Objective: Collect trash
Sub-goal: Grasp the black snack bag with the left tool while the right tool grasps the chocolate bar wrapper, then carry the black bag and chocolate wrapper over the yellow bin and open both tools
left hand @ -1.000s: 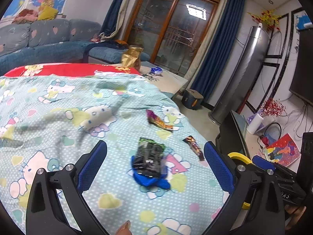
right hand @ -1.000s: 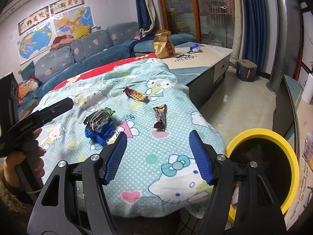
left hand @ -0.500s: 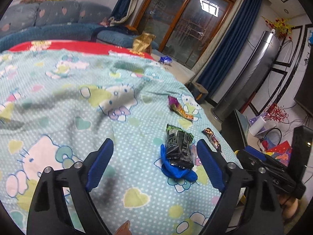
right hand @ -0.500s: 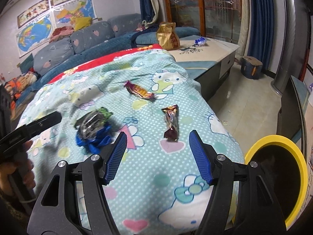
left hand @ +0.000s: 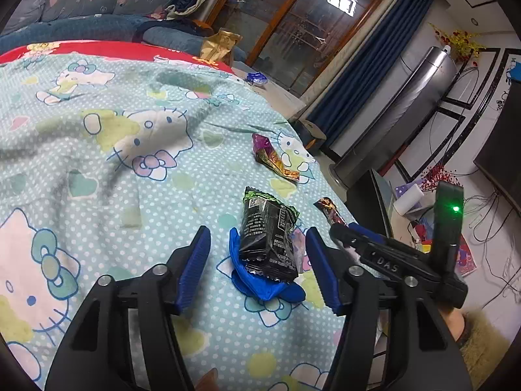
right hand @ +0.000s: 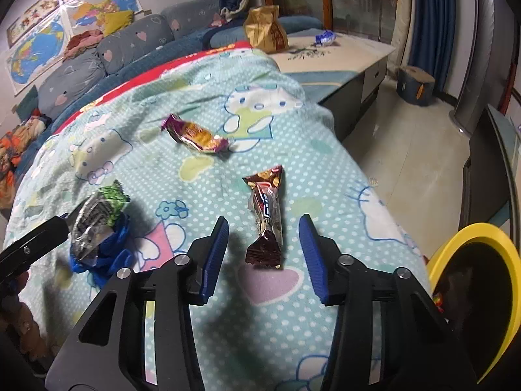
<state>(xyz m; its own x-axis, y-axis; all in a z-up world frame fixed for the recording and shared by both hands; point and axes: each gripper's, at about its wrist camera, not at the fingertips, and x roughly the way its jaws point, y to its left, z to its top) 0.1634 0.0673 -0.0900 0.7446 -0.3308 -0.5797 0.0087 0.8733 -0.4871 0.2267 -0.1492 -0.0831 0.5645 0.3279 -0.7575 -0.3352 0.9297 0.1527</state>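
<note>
The brown wrapper [right hand: 265, 218] lies on the bed's blanket [right hand: 293, 123], directly ahead of the right claw [right hand: 263, 254] and between its blue pads. Its long axis runs away from the claw, along the fingers, so the jaws close across its narrow width. The jaws are closing; the pads do not yet touch it. A white and blue band crosses the wrapper; its lettering is not legible.

The black packet [left hand: 268, 238], green-edged at the far end, rests on a blue scrap [left hand: 260, 285], between the pads of the left claw [left hand: 257, 260]. Its long axis also runs away from that claw, slightly tilted. These jaws are closing too, with clear gaps on both sides. White print covers the packet but is too small to read.

A purple and gold wrapper [right hand: 195, 135] lies farther up the blanket, beyond both claws, crosswise to them.

Each claw is nearest its own item. The yellow bin [right hand: 472, 260] stands off the bed's edge on the right side. "DAS" reads on the right claw's body in the left view.
</note>
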